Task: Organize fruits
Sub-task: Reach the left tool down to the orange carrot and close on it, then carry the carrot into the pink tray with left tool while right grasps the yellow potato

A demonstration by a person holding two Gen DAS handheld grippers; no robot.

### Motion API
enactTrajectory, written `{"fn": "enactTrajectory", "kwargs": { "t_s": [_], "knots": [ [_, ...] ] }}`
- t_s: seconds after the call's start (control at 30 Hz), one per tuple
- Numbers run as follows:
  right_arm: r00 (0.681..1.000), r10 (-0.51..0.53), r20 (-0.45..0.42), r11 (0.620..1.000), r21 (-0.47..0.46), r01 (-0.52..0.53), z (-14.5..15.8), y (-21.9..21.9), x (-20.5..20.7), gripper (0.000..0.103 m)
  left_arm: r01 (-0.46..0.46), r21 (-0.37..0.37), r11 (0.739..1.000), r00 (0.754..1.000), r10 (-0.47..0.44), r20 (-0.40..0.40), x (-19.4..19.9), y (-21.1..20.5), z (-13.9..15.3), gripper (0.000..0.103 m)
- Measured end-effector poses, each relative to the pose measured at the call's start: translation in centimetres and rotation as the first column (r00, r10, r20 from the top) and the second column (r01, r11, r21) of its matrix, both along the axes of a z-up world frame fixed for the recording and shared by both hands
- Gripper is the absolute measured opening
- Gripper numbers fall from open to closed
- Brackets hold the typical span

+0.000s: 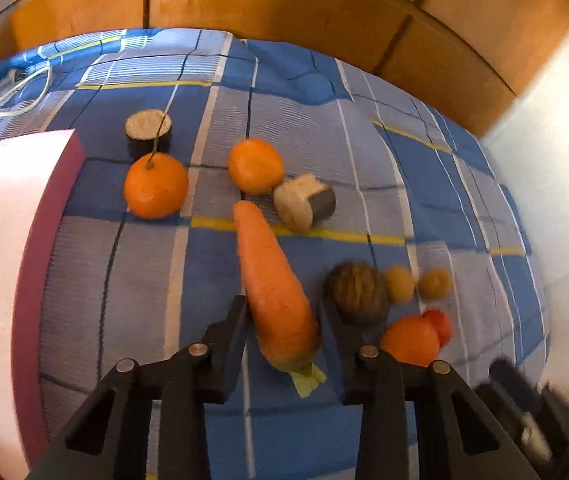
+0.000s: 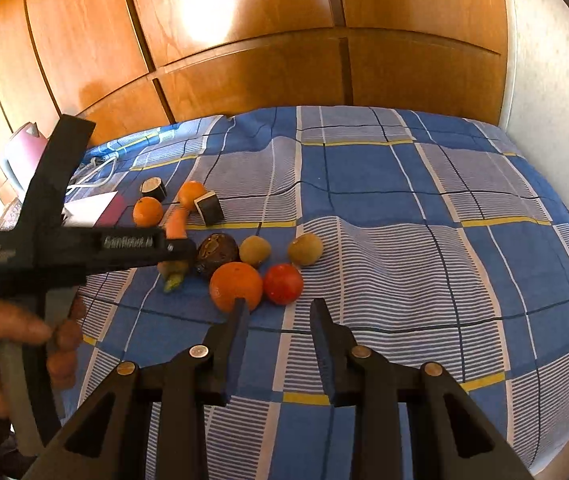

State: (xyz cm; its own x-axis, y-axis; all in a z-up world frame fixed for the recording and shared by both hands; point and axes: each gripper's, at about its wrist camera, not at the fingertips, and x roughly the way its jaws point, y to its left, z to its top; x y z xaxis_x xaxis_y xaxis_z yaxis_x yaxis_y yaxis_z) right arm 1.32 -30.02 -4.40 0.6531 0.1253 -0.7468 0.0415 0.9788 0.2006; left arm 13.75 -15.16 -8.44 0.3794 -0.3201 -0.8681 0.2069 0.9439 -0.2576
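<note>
I hold my left gripper (image 1: 284, 312) tilted steeply down over the blue checked bedspread (image 1: 424, 184), its two black fingers closed in on the thick end of the carrot (image 1: 272, 276). The left finger's pad lies against the carrot's flank; on the right side I cannot tell whether the pad touches, for a thin strip of cloth seems to show between them. The carrot points away from me, its tip reaching toward a mandarin (image 1: 255, 166), its green stub toward my wrist.

From my right gripper's camera, my left hand (image 2: 8, 344) shows at the left edge, fingers wrapped round the grey handle, the black body of the tool reaching across to the carrot.

My right gripper (image 2: 280, 312) hangs above the cloth at a slant, jaws narrowly parted with nothing between them. Its left fingertip sits in front of an orange (image 2: 236, 286), which lies touching a red tomato (image 2: 283, 283).

Behind those lie a dark wrinkled passion fruit (image 2: 216, 254) and two brownish kiwis (image 2: 255, 250), apart from each other. Farther off sit a stemmed mandarin (image 1: 156, 186), a dark-skinned cut piece standing upright (image 1: 149, 132) and another cut piece tipped over (image 1: 304, 202) beside the first mandarin. A pink and white box (image 1: 12, 200) lies at the left.
</note>
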Motion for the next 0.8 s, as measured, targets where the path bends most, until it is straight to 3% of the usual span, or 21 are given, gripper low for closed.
{"fn": "enactTrajectory", "kwargs": {
  "t_s": [0.27, 0.47, 0.7, 0.8],
  "knots": [
    [0.999, 0.04, -0.006, 0.996, 0.078, -0.04, -0.1, 0.4, 0.6, 0.029, 0.041, 0.042, 0.998, 0.999, -0.042, 0.029, -3.3, 3.3, 0.3, 0.032],
    [0.998, -0.039, -0.039, 0.991, 0.124, 0.043, -0.8, -1.6, 2.2, 0.026, 0.038, 0.039, 0.999, 0.998, -0.04, 0.051, -3.9, 3.7, 0.3, 0.032],
    [0.994, -0.094, -0.057, 0.991, 0.087, 0.099, -1.5, -2.3, 5.8, 0.025, 0.056, 0.028, 0.998, 0.996, -0.058, 0.068, -4.4, 4.3, 0.5, 0.032],
    [0.992, -0.075, -0.104, 0.993, 0.084, 0.084, -2.6, -2.1, 7.6, 0.026, 0.06, 0.01, 0.998, 0.995, -0.061, 0.076, -4.6, 4.8, 1.0, 0.032]
  ]
}}
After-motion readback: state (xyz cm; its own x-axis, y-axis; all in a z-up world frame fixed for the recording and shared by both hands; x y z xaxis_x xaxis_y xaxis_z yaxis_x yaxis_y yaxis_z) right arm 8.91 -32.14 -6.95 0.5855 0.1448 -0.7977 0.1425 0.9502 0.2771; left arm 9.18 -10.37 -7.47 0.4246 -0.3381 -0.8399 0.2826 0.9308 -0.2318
